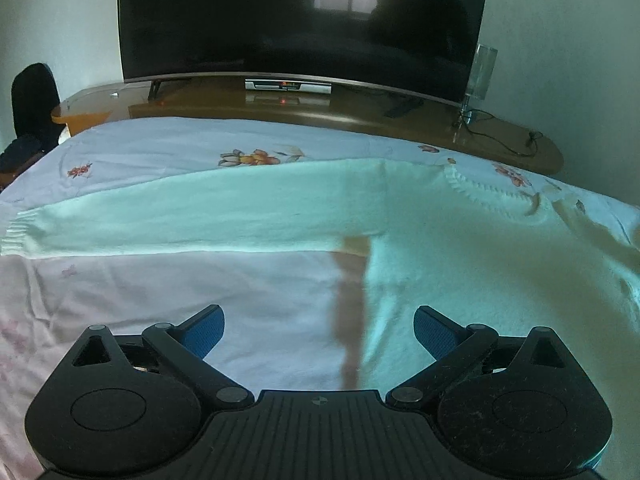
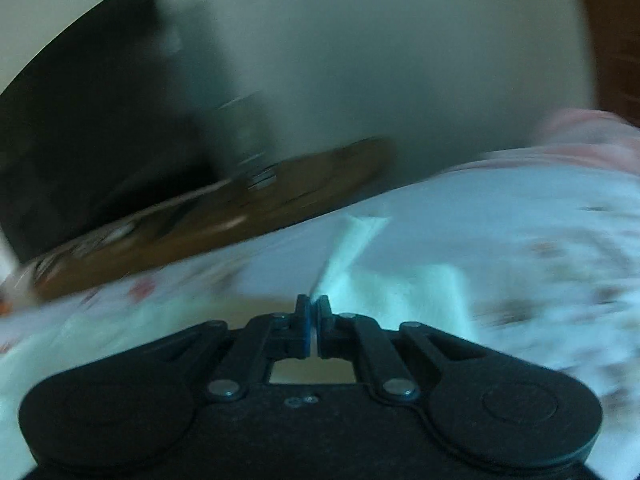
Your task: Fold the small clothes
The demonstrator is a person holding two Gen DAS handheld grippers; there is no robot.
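A pale mint sweater (image 1: pixel 460 272) lies spread flat on a floral bedsheet (image 1: pixel 168 152), one sleeve (image 1: pixel 160 216) stretched straight toward the bed's left edge. The left gripper (image 1: pixel 319 330) hovers over the sweater's side edge, fingers wide apart, with bare sheet beside it. The right gripper (image 2: pixel 313 308), fingers together, pinches a strip of the sweater's fabric in a blurred view.

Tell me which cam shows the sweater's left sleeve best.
Left wrist: the sleeve lies stretched flat across the bedsheet, cuff visible. Right wrist view is motion-blurred, showing only sweater fabric pinched in the right gripper.
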